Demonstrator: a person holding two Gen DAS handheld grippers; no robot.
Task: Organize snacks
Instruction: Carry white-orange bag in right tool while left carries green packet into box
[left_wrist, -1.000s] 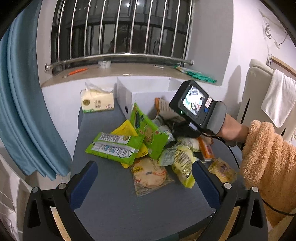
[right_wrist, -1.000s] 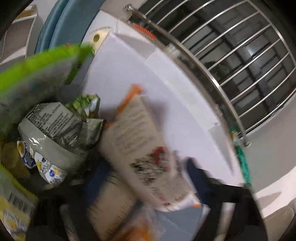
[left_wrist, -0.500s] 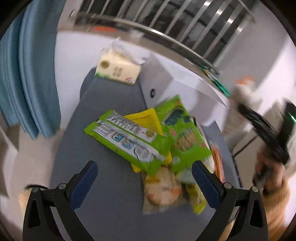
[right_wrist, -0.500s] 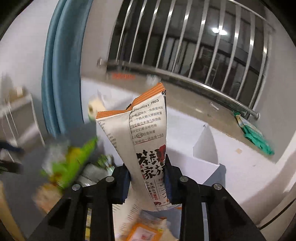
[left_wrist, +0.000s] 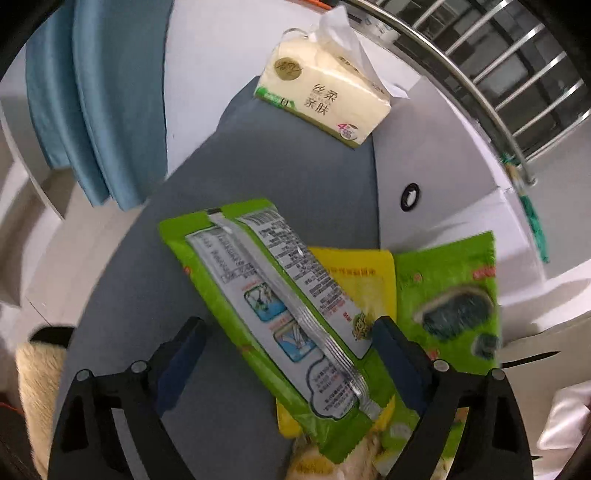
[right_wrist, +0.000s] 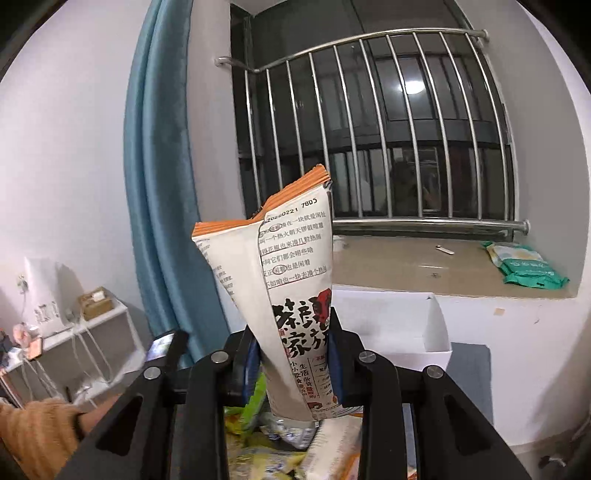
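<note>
**Right wrist view: one packet held up, and a second pick that could go wrong**

Right wrist view shows the right gripper (right_wrist: 293, 365) clamped narrow on a white snack packet with an orange top edge (right_wrist: 291, 280), which stands upright through the centre of the frame. The pads pinch it low on its body, so most of the packet rises unsupported above the grip. It could fold over or slide through the pads if swung quickly. The open white box (right_wrist: 417, 332) sits at centre right, behind the packet and below the window sill. If the packet is meant for it, a tall, floppy packet may catch the box wall on the way in.

In the left wrist view, the left gripper (left_wrist: 291, 354) hangs over the snack pile on the grey bench (left_wrist: 258, 162). Its jaws stand wide and are closing, with the green packet lying back-side up (left_wrist: 273, 295) between them; the pads do not press it yet. This packet lies diagonally across a yellow packet (left_wrist: 365, 273), with a second green packet (left_wrist: 447, 295) at right centre. The right-hand finger (left_wrist: 399, 354) sits over the yellow one, so the grip may pinch two packets together or drag the pile. The slick film could also slip out. The tissue pack (left_wrist: 325, 99) at upper centre is well apart and in no danger.
</note>
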